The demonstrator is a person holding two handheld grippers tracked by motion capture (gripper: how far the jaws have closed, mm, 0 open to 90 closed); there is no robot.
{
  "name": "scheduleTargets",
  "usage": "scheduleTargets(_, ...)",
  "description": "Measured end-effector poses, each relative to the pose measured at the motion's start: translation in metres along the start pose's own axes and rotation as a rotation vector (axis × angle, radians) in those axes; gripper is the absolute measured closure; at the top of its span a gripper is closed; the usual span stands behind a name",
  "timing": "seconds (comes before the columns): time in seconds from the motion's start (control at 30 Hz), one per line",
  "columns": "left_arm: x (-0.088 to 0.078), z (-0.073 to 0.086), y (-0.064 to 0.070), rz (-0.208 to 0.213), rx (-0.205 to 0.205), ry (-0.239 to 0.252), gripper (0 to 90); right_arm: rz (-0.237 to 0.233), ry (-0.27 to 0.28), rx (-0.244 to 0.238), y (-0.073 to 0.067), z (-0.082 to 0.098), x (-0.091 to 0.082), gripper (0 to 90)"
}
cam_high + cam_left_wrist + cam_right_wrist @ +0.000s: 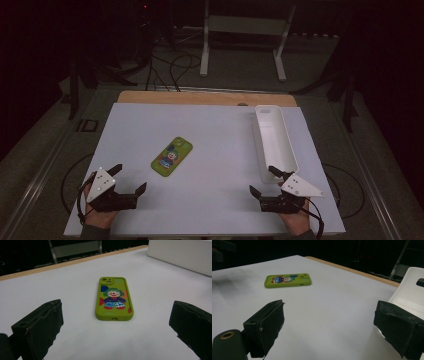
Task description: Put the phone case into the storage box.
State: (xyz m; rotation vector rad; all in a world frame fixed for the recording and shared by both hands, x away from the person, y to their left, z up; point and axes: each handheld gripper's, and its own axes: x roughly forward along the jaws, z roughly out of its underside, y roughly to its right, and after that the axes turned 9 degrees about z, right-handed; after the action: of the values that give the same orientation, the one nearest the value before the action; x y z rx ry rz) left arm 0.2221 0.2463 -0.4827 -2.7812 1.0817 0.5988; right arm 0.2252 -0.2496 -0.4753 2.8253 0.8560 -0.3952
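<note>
A green phone case with a clown picture lies flat near the middle of the white table. My left gripper rests at the front left, open and empty, its jaws pointing toward the case a short way ahead. At the front right my right gripper is open too, with nothing between its jaws. It sits beside the near end of a long white tray. From the right gripper view the case lies far off to the left and the tray stands at the right.
A wooden strip edges the far side of the table. Beyond it stands a white metal frame and cables lie on the dark floor. Broad open table surface lies between the two grippers.
</note>
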Motion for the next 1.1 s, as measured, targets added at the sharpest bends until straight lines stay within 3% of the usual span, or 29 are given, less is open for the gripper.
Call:
scheduleTargets(0.67,0.000,-0.002,0.000,-0.004,-0.006,-0.012,0.0,0.001,0.002,0.002,-0.001,0.001,0.001,8.9)
scheduleTargets(1.1,0.000,-0.013,0.001,-0.029,-0.005,-0.041,0.0,0.013,0.005,0.002,-0.001,0.001,0.001,8.8)
